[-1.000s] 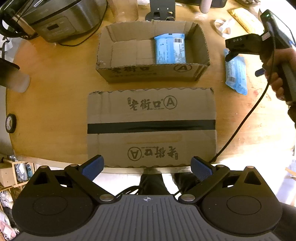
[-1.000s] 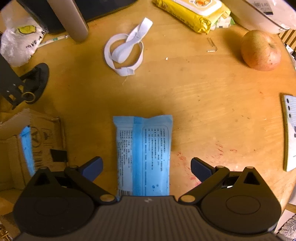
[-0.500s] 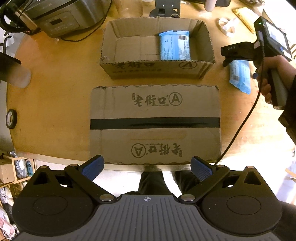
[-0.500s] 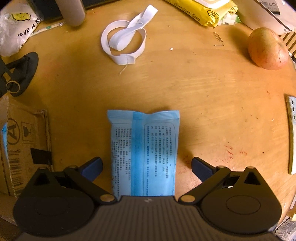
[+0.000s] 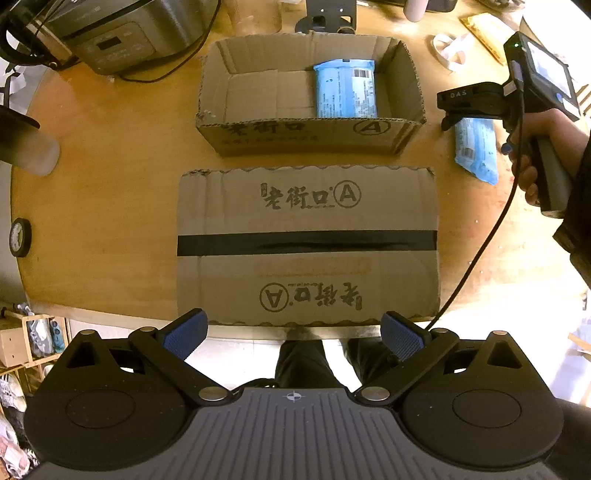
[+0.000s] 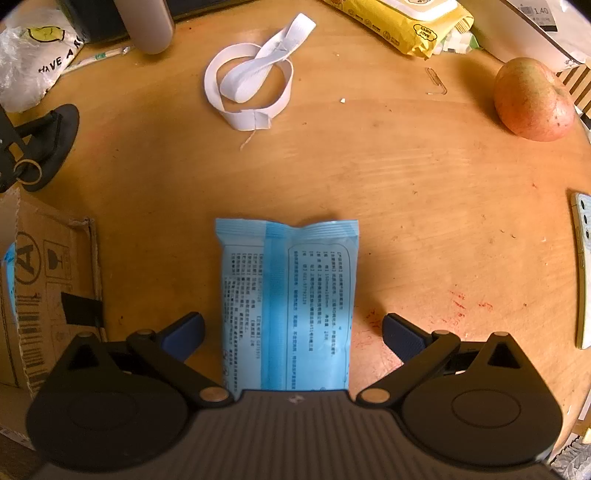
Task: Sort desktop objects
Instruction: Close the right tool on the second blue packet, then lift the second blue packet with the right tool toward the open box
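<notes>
Between the right claw (image 6: 293,334) fingers lies the blue packet (image 6: 288,306), flat on the worktop (image 6: 406,184), seam side up, long axis running 6 to 12. Jaws wide, pads clear of both long edges, nothing gripped. Left claw (image 5: 293,334) also wide and empty, hanging off the worktop's near edge, above a flattened carton (image 5: 306,243).

Target looks like the open box (image 5: 310,136) at 12 in the left view; one matching packet (image 5: 345,94) already sits inside, right of centre.

Risks, as judgement:
- Film wrapper is slick and soft. Closing on the long edges may just buckle it, or it squirts out toward 12.
- Packet lies flat; if the pads ride high they skim the top instead of catching the sides. If low, they scrape wood.
- Box wall (image 6: 48,291) is near at 9; a swing that way could clip the cardboard and shove the box.
- Cable (image 5: 480,251) from the right tool drapes over the flattened carton's corner; could snag.

Surface: round orange-brown wood, scuffed, red marks at 3 of the packet. Clutter: white strap loop (image 6: 251,81), apple (image 6: 533,99), yellow wipes pack (image 6: 402,22), paperclip (image 6: 436,81), phone (image 6: 583,273). Cooker (image 5: 110,37) at 11 in the left view. Indoors, warm light, shelving below at 8.
</notes>
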Tool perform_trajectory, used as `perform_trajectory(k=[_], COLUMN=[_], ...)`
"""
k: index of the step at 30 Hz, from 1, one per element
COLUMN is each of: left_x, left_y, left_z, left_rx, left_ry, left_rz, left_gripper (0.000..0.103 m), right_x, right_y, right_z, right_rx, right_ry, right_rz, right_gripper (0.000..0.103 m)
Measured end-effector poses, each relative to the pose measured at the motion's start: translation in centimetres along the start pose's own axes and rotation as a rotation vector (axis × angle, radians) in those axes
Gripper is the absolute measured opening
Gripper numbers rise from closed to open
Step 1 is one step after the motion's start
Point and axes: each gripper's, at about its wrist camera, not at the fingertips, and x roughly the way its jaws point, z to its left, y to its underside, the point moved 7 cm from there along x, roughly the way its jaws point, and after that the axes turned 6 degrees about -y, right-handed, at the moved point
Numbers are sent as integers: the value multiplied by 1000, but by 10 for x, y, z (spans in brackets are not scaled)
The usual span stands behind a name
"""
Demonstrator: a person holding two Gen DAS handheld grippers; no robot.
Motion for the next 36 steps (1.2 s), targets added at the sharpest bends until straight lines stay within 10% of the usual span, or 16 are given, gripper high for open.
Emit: perform_trajectory(k=[7,11,36], left_x=[-2,-2,-4], left_y=[3,5,11], left_z=[1,3,7], left_rx=[0,-8,-2], left_ry=[4,4,30], left_rz=[-9,-11,-23], left_gripper=[103,103,103], right_x=[-3,-14,-60], right_y=[0,0,2], right_z=[1,2,12], right_rx=[4,-5,-23], right_ry=[-12,-14,-61], right_rz=[0,-19,-27], right_gripper=[95,63,59])
